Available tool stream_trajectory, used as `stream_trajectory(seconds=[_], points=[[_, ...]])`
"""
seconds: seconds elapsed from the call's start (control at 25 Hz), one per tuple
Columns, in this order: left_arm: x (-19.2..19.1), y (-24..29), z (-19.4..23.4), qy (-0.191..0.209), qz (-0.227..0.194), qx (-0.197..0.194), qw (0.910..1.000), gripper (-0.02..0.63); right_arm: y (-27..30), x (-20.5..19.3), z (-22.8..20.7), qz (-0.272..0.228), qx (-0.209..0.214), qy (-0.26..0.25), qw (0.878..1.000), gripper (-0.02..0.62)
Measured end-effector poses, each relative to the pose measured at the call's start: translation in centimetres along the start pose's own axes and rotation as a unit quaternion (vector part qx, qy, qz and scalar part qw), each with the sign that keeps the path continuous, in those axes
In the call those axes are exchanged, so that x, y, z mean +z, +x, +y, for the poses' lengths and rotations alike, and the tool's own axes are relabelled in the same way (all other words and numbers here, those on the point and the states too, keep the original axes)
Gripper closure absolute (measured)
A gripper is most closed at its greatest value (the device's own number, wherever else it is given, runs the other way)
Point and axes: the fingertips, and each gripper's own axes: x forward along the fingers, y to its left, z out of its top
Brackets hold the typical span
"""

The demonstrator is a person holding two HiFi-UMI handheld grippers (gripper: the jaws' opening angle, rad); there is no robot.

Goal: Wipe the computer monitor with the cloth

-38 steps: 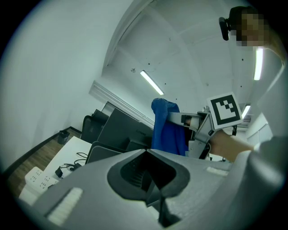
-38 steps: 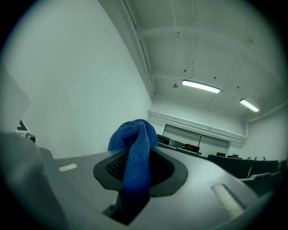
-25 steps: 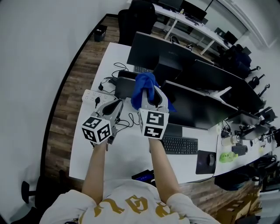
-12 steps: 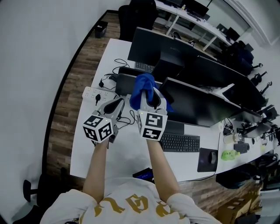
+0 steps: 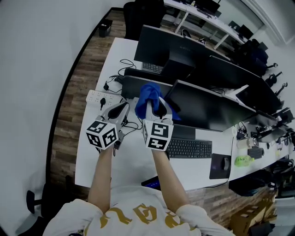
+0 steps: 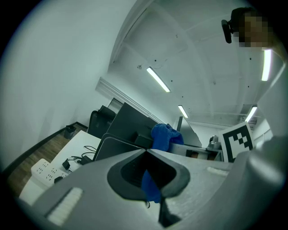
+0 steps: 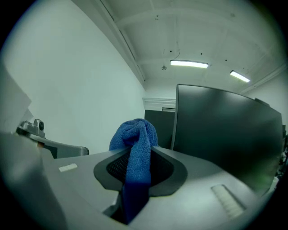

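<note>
The room was an office with a white wall and a brown wood floor (image 5: 69, 106). A long white desk (image 5: 133, 161) stood by the wall, and a person leaned over it with both arms stretched out.

On the desk stood a row of dark screens. The nearest monitor (image 5: 205, 110) was black and switched off. In front of it lay a keyboard (image 5: 189, 148) and, further right, a mouse (image 5: 225, 162) on a dark pad. A white power strip (image 5: 99, 98) lay near the left edge with black wires (image 5: 120, 73) curling beside it. A black chair (image 5: 138, 14) stood at the far end of the desk.

The right gripper (image 5: 156, 105) was up in the air near the left edge of the monitor. Its jaws were pressed tight on a blue cloth (image 5: 148, 94). The cloth bunched up in a soft lump above the jaw tips and hung down between them (it looked fluffy, like a towel). From the right gripper's own camera, the cloth was just beside the monitor's dark face, but I could not tell if it touched.

The left gripper (image 5: 122, 110) was just beside the right one, over the wires. Its jaw tips were pressed together. A bit of blue showed through the gap behind the tips, and I could not tell if the jaws touched it.
</note>
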Motion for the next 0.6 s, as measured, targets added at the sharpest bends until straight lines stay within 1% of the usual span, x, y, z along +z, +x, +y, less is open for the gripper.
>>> stream_trajectory(seconds=[0.36,0.52,0.6], points=[[-0.9,0.9,0.4,-0.005,0.011,-0.004,0.9999,0.606,0.0,-2.5,0.4,0.02,0.003,0.019,1.0,0.485],[-1.4,1.2,0.6,-0.007,0.016,-0.005,0.9998,0.606,0.1,-4.2,0.6,0.026,0.011,0.043,0.999,0.485],[-1.5,1.4,0.6,-0.008,0.017,-0.006,0.9998,0.606,0.1,-5.0,0.7,0.03,0.012,0.045,0.998,0.485]])
